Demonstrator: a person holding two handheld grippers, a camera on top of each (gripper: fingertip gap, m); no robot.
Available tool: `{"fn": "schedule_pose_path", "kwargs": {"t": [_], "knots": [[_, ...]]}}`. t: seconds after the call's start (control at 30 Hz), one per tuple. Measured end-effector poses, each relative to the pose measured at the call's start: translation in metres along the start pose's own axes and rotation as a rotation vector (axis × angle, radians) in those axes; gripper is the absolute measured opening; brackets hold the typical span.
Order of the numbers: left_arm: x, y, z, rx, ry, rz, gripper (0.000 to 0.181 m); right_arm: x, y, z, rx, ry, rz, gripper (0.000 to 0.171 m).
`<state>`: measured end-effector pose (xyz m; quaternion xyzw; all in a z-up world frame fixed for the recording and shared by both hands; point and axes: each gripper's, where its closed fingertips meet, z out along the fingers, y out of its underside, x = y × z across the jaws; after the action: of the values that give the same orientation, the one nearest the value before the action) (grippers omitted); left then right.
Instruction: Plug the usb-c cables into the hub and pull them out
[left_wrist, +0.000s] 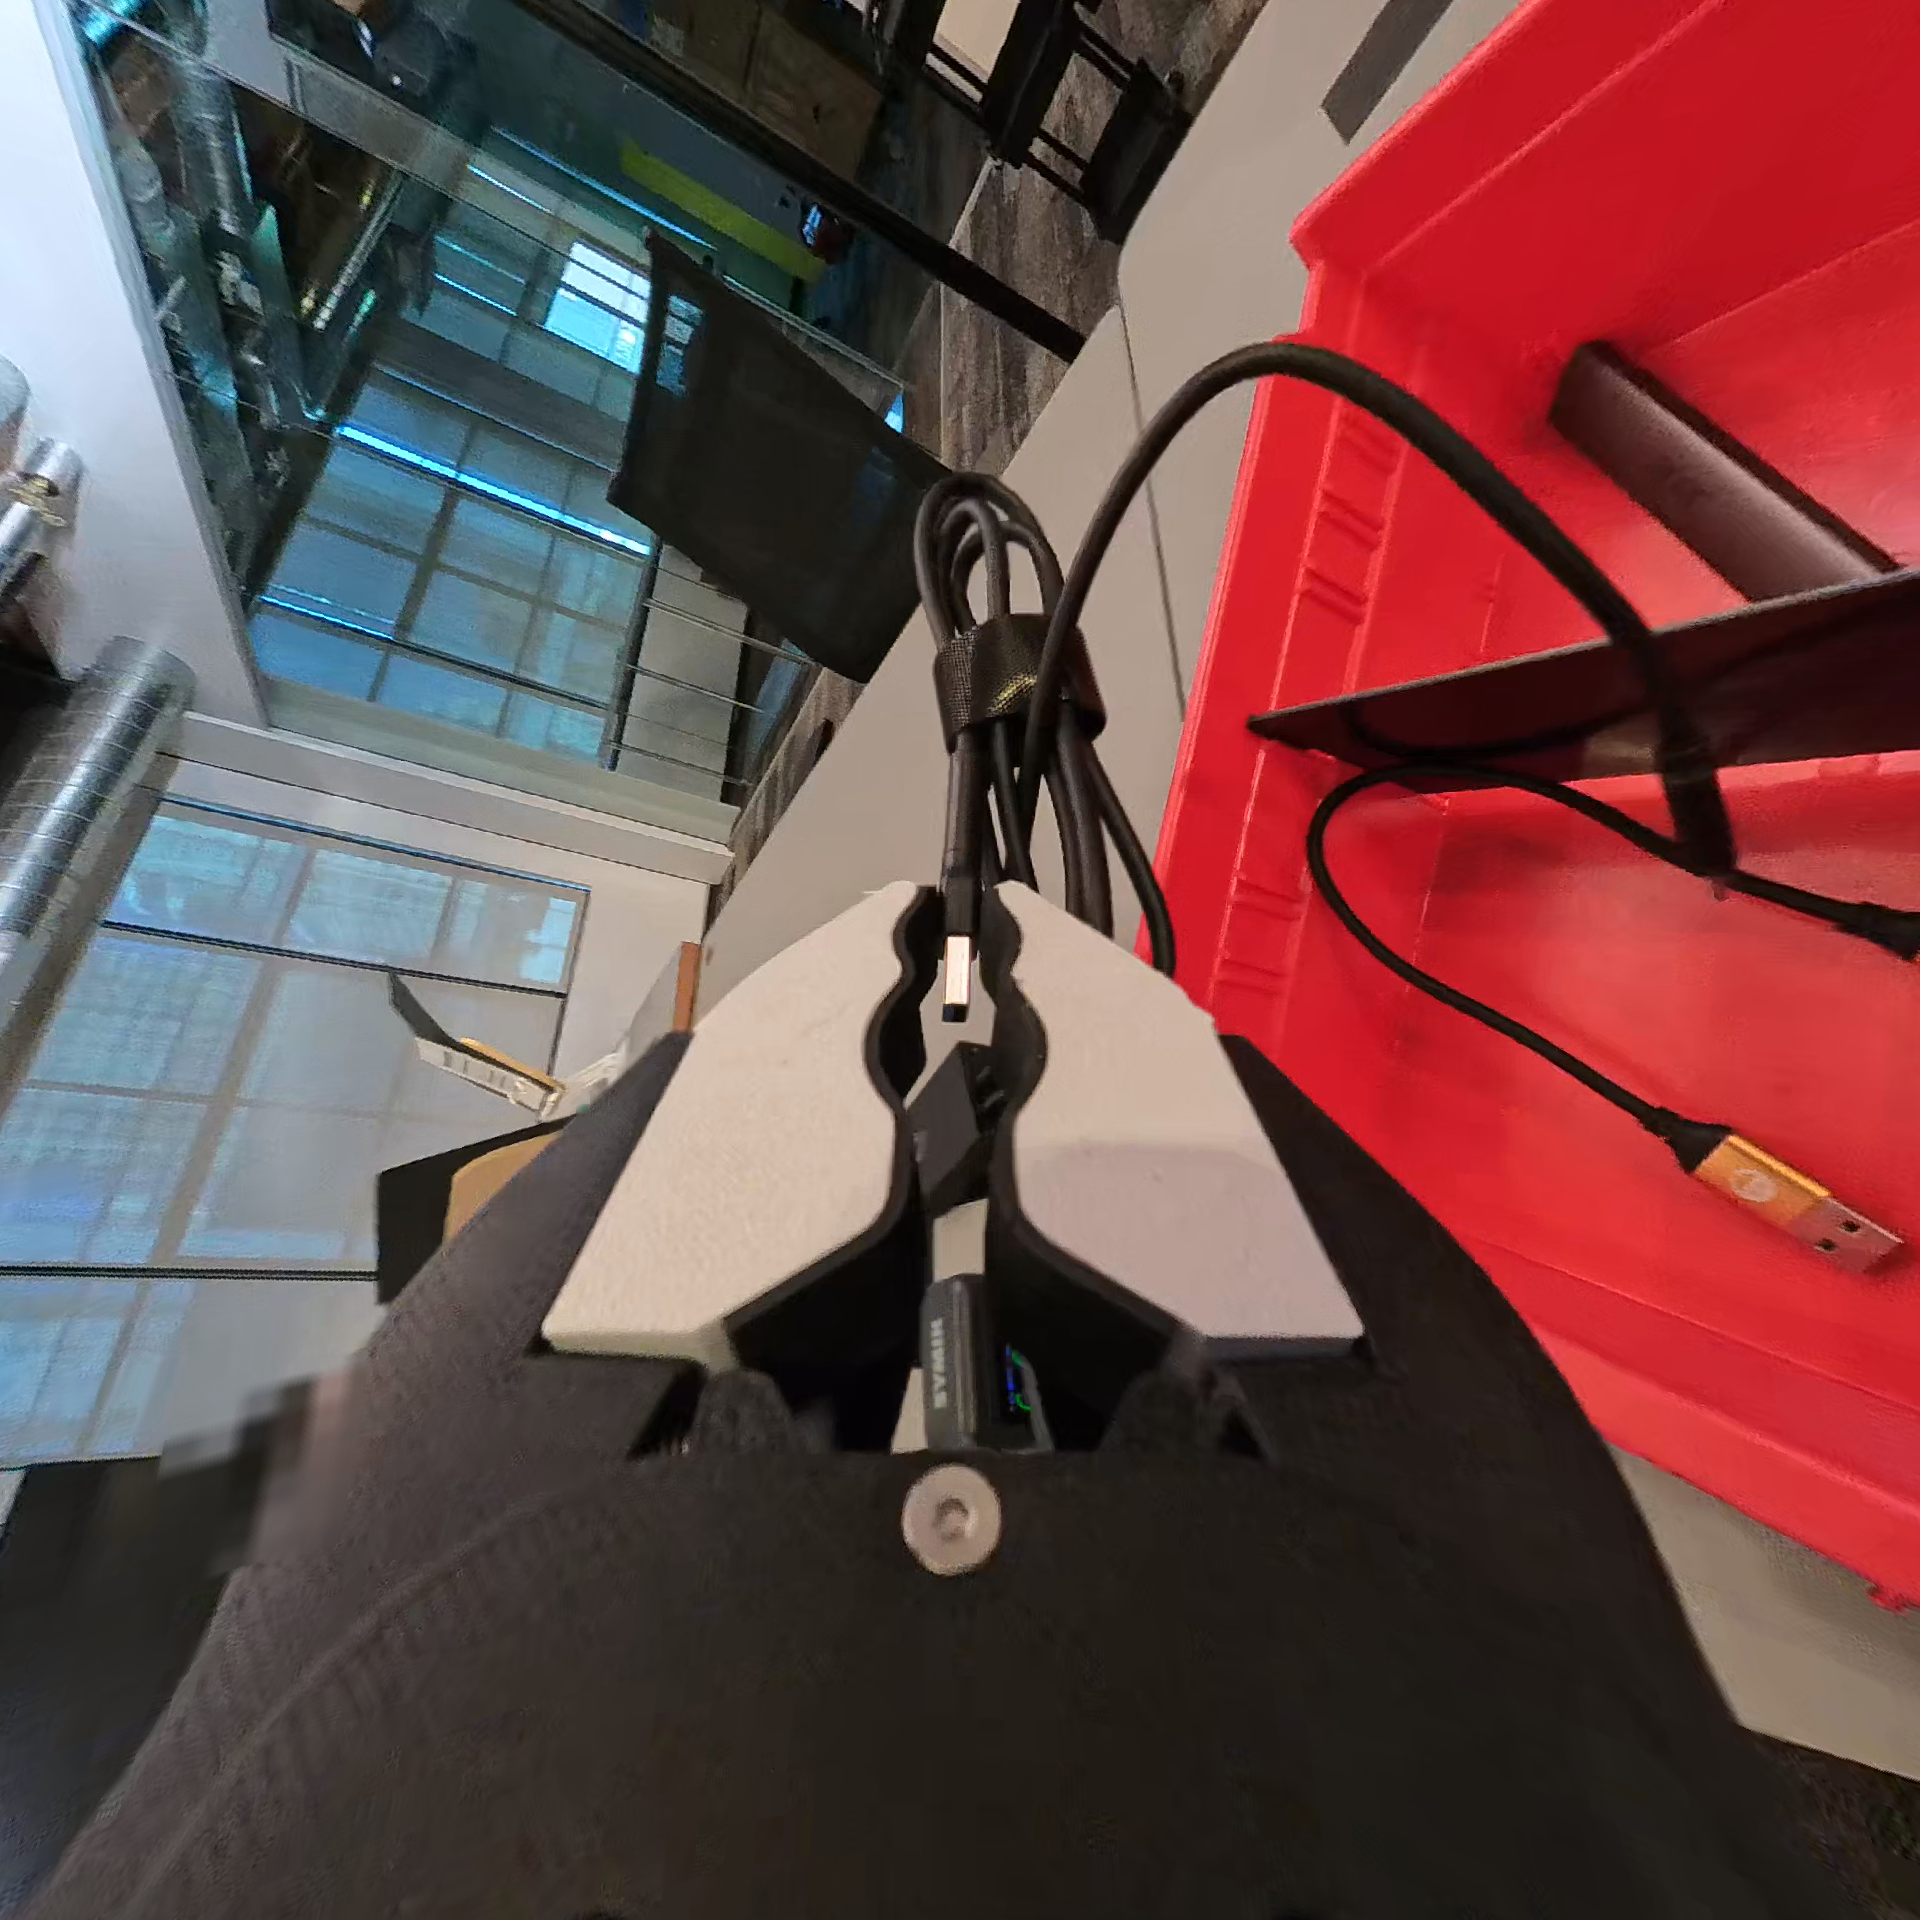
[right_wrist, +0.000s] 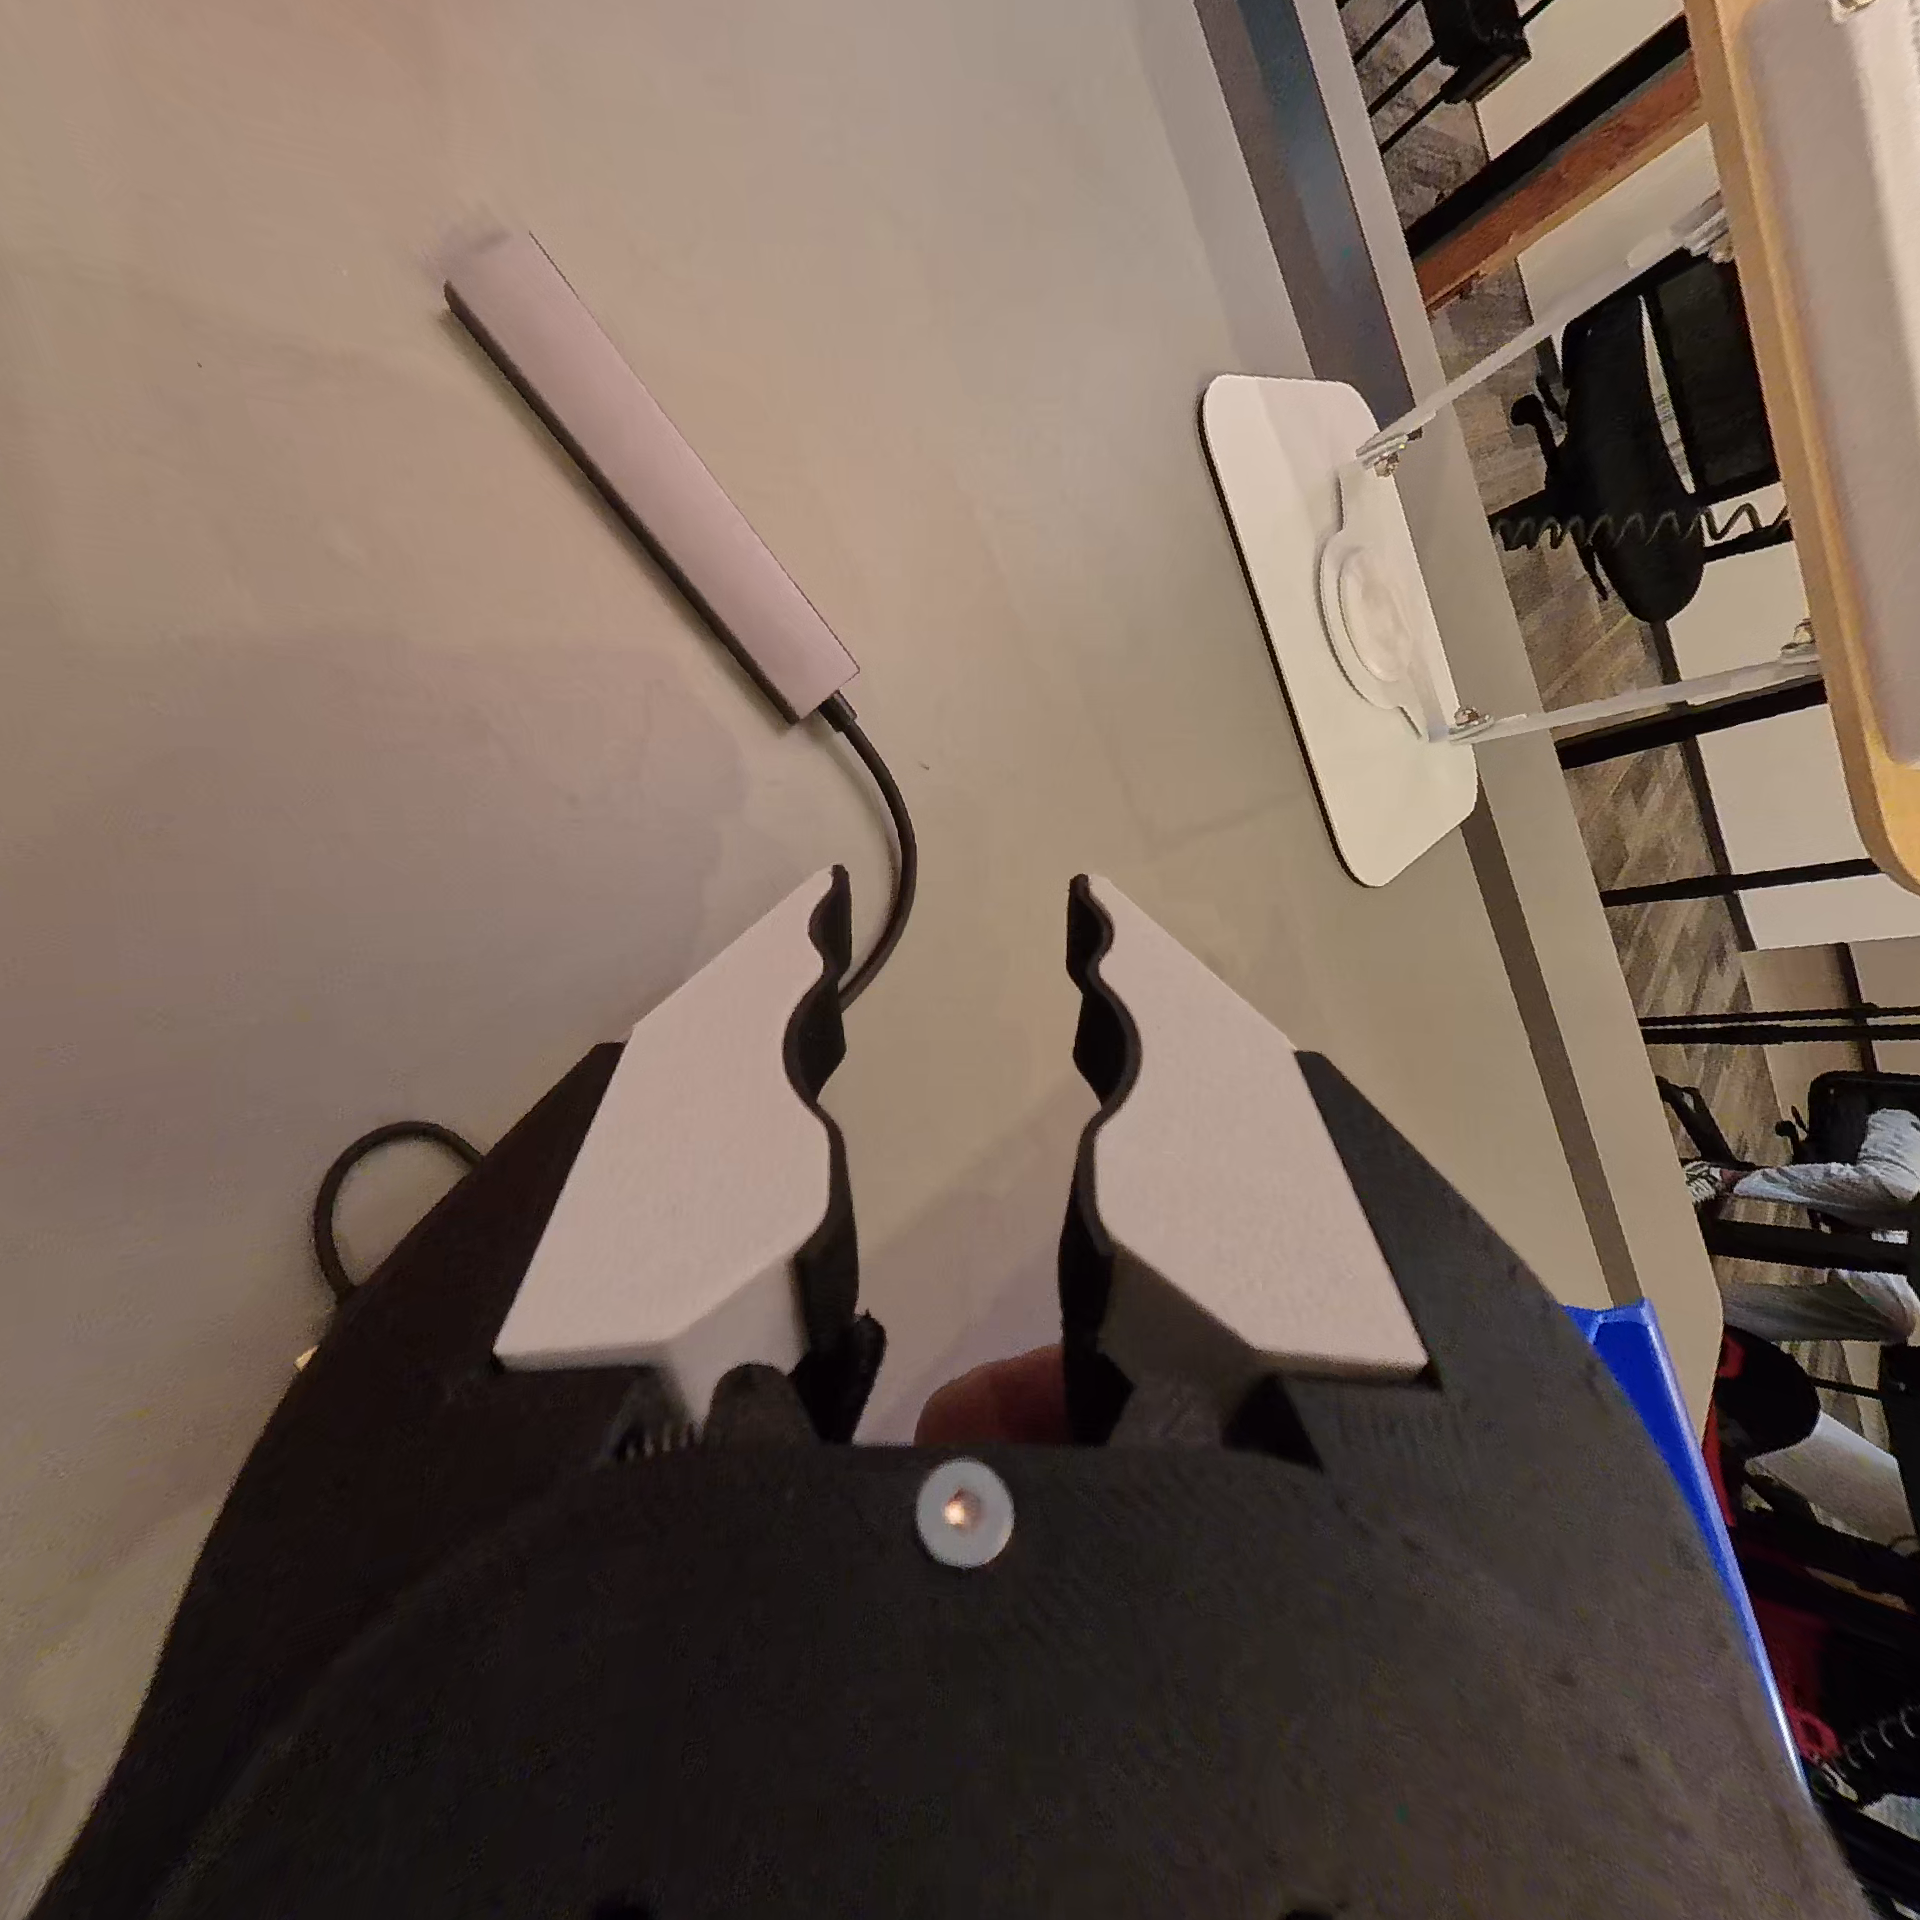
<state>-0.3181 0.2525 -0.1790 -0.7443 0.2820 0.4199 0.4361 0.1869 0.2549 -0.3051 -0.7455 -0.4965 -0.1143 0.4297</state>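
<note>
Two cables (left_wrist: 997, 727), one hub (right_wrist: 655, 478).

**Cable bundle by the bin, hub flat on the table**

In your left wrist view, the black cable (left_wrist: 987, 748) sits at frame centre, coiled into loops and bound by a black strap, its silver plug (left_wrist: 960, 977) pointing toward the camera. At lower right a second cable (left_wrist: 1455, 997) with an orange-gold plug lies in the red bin. In your right wrist view, the slim grey hub (right_wrist: 655, 478) lies flat at upper left, its short black lead curving down
</note>
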Motion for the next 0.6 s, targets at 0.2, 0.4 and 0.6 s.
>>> {"fn": "schedule_pose_path", "kwargs": {"t": [0.2, 0.4, 0.6], "knots": [[0.004, -0.003, -0.001, 0.017, 0.063, -0.082, 0.008, -0.001, -0.001, -0.001, 0.002, -0.002, -0.005, 0.039], [0.023, -0.003, 0.003, -0.007, 0.109, -0.023, 0.007, 0.0, -0.001, 0.0, 0.006, 0.0, -0.001, 0.039], [0.016, -0.001, 0.006, -0.014, 0.108, -0.076, 0.007, 0.0, -0.002, -0.001, 0.007, 0.002, -0.003, 0.039]]}}
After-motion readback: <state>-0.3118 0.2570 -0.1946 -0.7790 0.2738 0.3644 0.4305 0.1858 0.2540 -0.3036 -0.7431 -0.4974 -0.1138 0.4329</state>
